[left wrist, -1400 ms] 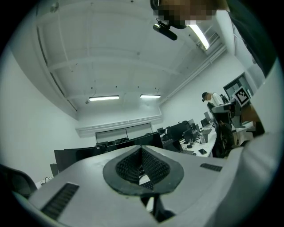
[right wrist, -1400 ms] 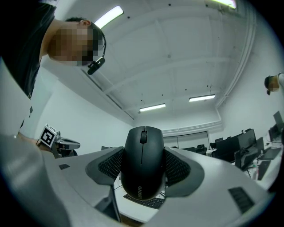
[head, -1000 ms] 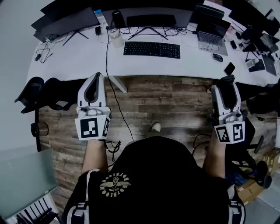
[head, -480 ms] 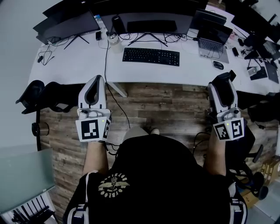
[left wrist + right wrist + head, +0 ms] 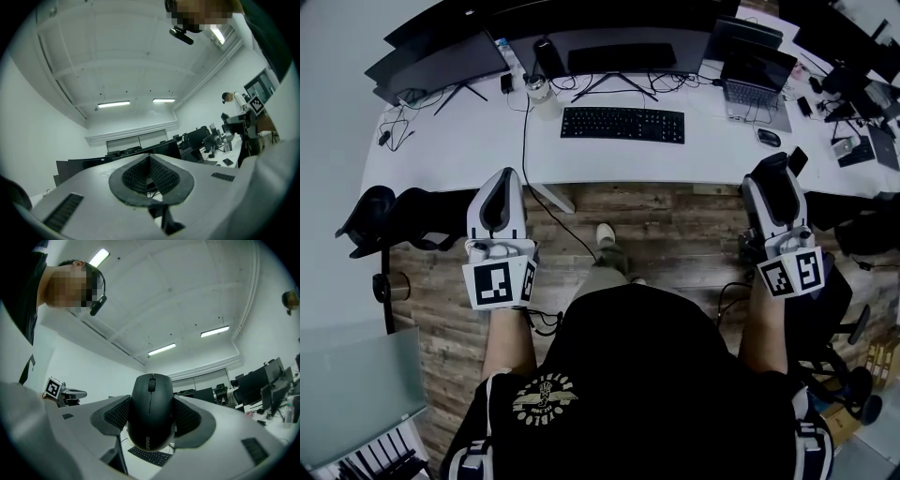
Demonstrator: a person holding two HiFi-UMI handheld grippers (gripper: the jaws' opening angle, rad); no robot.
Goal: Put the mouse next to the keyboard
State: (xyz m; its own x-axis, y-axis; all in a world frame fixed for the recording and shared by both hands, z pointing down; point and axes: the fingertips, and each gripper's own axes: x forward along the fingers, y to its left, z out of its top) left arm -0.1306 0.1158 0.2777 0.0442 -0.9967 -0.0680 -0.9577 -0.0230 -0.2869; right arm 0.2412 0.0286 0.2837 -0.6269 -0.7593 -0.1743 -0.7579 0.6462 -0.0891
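Observation:
A black mouse [image 5: 151,411] sits upright between the pads of my right gripper [image 5: 151,418], which is shut on it. In the head view that right gripper [image 5: 773,171] hangs over the desk's front edge, with the mouse [image 5: 774,169] dark at its tip. The black keyboard [image 5: 622,124] lies on the white desk [image 5: 469,131], in front of the monitors and well left of the right gripper; a strip of the keyboard [image 5: 150,456] also shows under the held mouse. My left gripper [image 5: 499,178] is shut and empty; the left gripper [image 5: 150,176] has its pads touching.
A laptop [image 5: 755,84] stands right of the keyboard with a second mouse [image 5: 768,138] and a phone [image 5: 797,159] near it. A bottle [image 5: 546,98] and cables lie left of the keyboard. A black chair [image 5: 394,211] stands at the left.
The person has stepped toward the desk, one foot now forward on the wood floor. Both grippers keep their pose, and the mouse stays in the right one.

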